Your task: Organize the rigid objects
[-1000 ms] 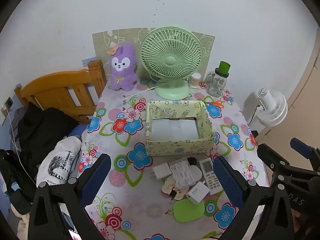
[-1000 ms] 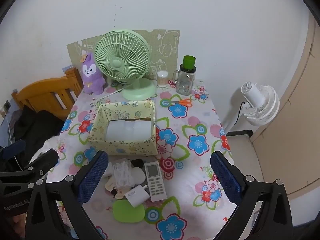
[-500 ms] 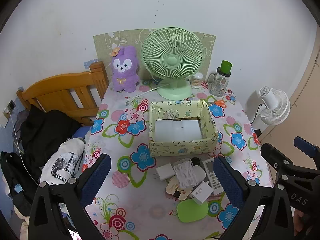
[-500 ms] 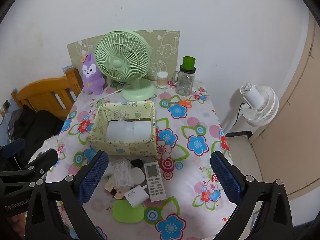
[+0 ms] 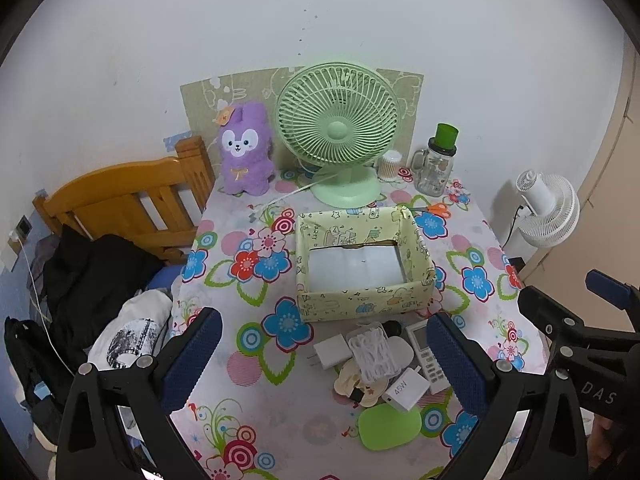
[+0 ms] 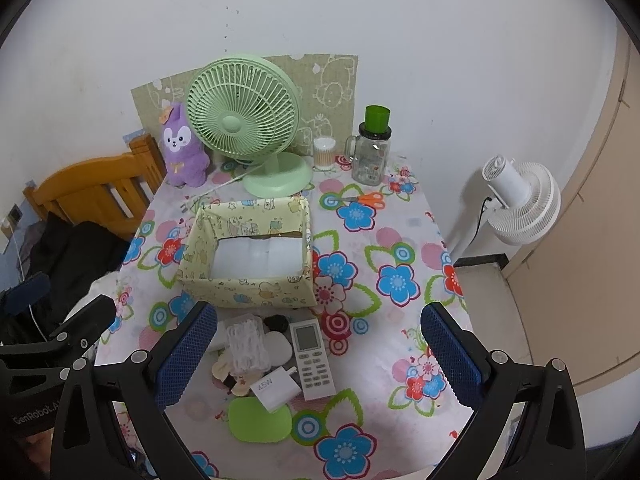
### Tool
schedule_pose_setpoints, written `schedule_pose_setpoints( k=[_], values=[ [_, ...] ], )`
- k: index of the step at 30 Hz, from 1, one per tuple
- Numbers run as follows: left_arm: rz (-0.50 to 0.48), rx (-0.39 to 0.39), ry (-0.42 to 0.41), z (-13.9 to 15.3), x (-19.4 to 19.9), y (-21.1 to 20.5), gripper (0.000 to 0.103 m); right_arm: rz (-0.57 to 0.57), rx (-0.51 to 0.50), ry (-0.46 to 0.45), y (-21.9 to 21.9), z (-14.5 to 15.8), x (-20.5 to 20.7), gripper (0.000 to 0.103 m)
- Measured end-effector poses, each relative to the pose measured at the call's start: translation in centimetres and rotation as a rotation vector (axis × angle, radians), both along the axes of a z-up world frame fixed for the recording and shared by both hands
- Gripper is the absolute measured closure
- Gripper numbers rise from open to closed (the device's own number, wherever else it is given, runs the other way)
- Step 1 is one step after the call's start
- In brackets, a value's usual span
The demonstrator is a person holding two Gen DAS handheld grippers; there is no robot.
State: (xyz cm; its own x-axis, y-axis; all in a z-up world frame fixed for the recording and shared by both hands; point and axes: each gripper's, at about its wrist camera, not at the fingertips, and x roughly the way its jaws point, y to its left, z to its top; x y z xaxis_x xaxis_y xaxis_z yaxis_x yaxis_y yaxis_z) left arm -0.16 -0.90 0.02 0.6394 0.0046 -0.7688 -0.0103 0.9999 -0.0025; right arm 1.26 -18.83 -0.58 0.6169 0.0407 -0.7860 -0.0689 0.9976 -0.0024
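A pale yellow patterned box (image 5: 360,304) (image 6: 244,290) stands open in the middle of the floral table. In front of it lies a pile: a white remote (image 5: 428,354) (image 6: 312,360), a white 45W charger (image 5: 404,388) (image 6: 274,390), a white plug adapter (image 5: 330,356), a clear case of white sticks (image 5: 372,354) (image 6: 246,344), a flat green oval item (image 5: 390,426) (image 6: 260,420). My left gripper (image 5: 324,364) and right gripper (image 6: 316,356) are open and empty, held above the pile.
A green desk fan (image 5: 338,132), a purple plush (image 5: 244,152), a glass jar with green lid (image 5: 436,160), a cotton swab tub (image 5: 390,166) and orange scissors (image 5: 434,209) stand at the back. A wooden bed frame (image 5: 120,200) is left, a white floor fan (image 5: 548,212) right.
Both grippers have pulled back and risen slightly; the table and its objects appear a little farther away. Nothing on the table has moved.
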Motion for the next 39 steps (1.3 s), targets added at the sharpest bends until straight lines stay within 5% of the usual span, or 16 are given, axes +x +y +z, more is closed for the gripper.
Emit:
schedule_pose_setpoints(
  k=[39],
  values=[
    [-0.007,-0.007,0.026,-0.65,0.30,-0.05,0.000,0.014,-0.009,-0.004,-0.02,0.07,0.45,0.001]
  ],
)
